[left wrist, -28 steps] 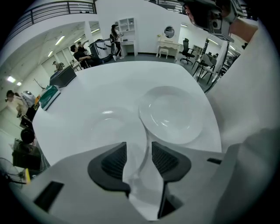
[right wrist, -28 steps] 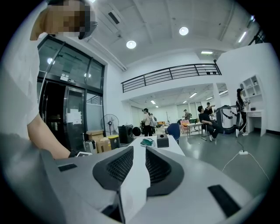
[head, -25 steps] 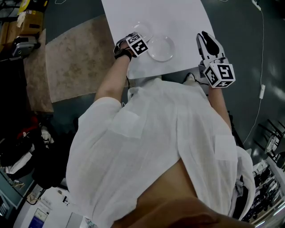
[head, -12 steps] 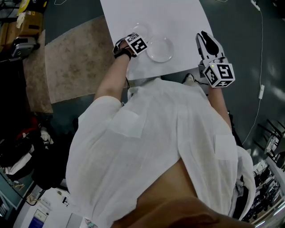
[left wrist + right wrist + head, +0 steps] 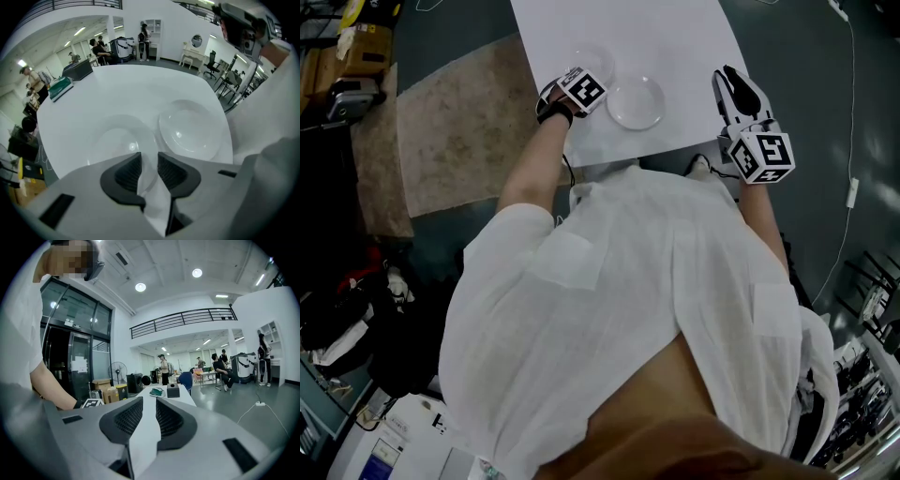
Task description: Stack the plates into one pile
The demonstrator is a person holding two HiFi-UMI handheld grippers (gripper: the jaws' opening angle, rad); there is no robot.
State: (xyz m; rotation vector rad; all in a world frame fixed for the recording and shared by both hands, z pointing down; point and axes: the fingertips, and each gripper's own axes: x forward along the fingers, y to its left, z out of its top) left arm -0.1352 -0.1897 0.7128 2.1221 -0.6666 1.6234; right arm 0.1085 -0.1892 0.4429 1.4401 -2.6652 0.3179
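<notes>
White rim of near plate (image 5: 117, 140) between jaws of left gripper (image 5: 149, 161), which just closed narrower; pads not seen pressing. Second plate (image 5: 190, 126) just beside, two o'clock, both flat on counter (image 5: 117, 89). Right gripper (image 5: 149, 404) at counter's three o'clock edge, jaws narrowly apart, empty.

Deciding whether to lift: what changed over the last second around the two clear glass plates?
The left gripper has just been closing its jaws round the near rim of the left clear glass plate; a firm grip isn't certain. Neither it, the right clear glass plate nor the right gripper moved.
</notes>
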